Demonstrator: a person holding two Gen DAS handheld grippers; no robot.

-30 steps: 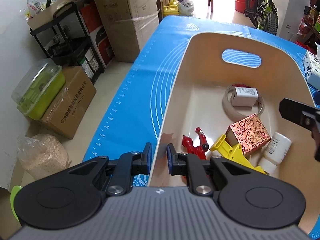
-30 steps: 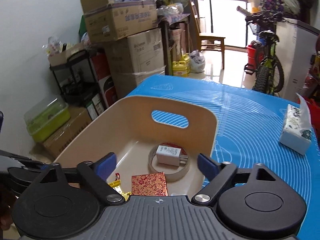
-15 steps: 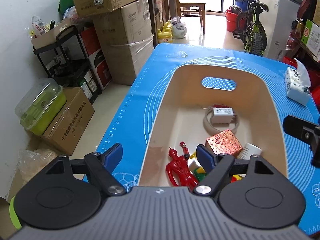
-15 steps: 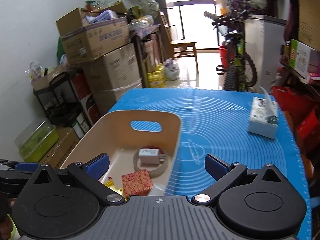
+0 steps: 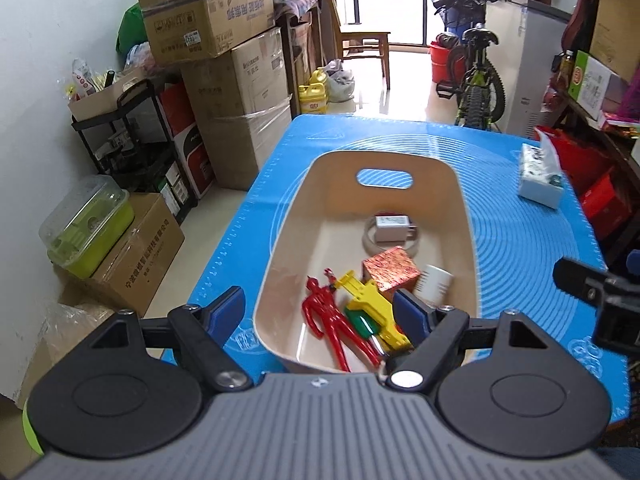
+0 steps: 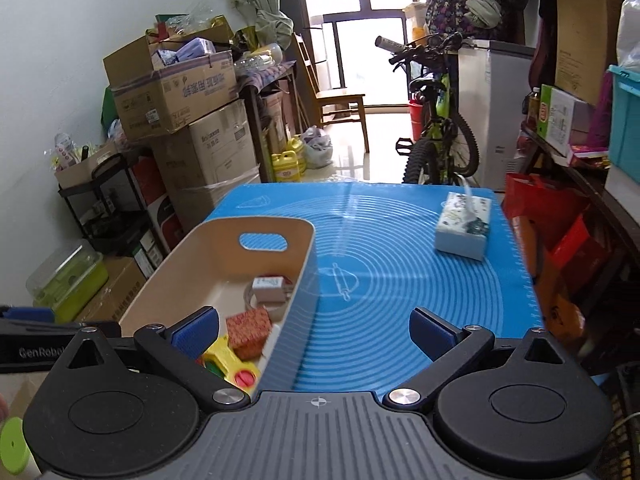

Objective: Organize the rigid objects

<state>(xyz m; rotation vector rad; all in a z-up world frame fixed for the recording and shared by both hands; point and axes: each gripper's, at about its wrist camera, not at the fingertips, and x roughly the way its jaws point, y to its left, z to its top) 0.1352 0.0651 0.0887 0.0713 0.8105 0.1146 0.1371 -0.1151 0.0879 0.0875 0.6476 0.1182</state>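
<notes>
A beige bin with a handle slot stands on the blue mat. In it lie a red figure, a yellow toy, a red patterned box, a white bottle and a white adapter on a tape ring. My left gripper is open and empty above the bin's near end. My right gripper is open and empty, above the bin's right wall and the mat; it shows at the right edge of the left wrist view.
A tissue box sits at the mat's far right. Stacked cardboard boxes, a black shelf and a green lidded container line the left wall. A bicycle, a chair and a white appliance stand beyond the table.
My left gripper opened from nearly shut beside the red figure and pulled back and up. My right gripper also drew back and shifted right, with more of the mat in view.
</notes>
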